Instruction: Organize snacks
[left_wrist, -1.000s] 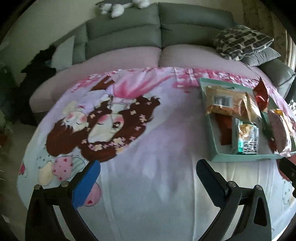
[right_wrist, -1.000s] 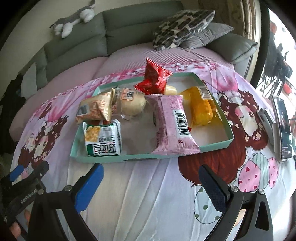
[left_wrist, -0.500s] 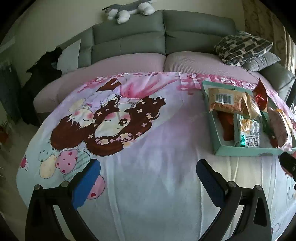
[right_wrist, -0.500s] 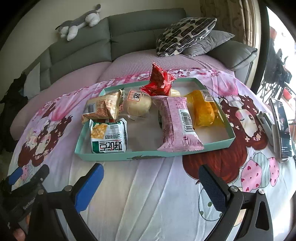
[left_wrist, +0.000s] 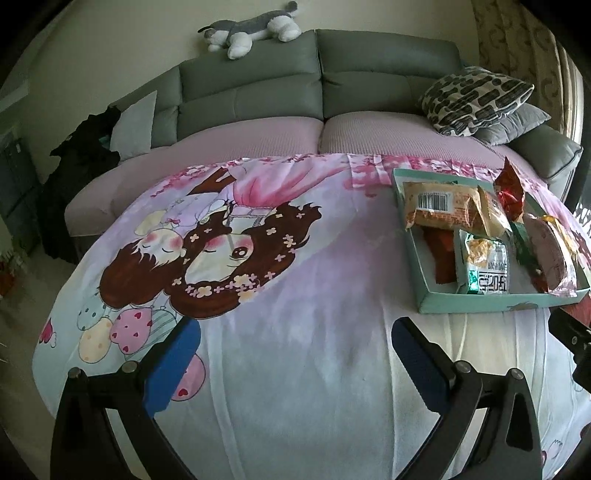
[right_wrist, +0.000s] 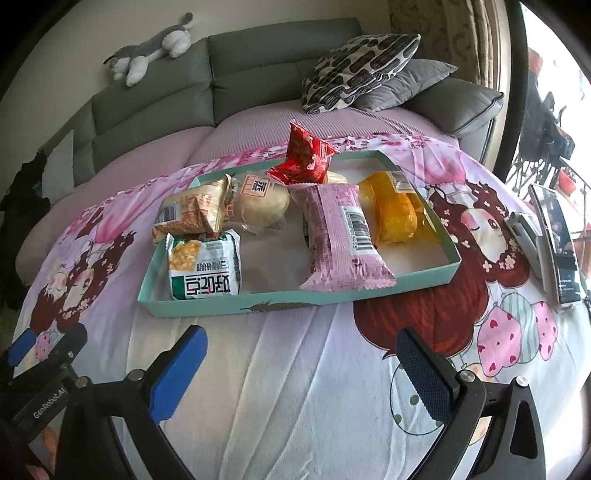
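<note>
Snack packets (right_wrist: 332, 236) lie in a tray (right_wrist: 236, 306) on the cloth (right_wrist: 295, 369), a phone (right_wrist: 557, 240) to its right.

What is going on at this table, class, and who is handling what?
A person holds two grippers over a cartoon-print cloth. Both the left gripper and the right gripper are open and hold nothing. Several wrapped snacks lie in a teal tray, among them a pink packet, a green-and-white packet and a red packet. Nothing is being gripped at this moment.
</note>
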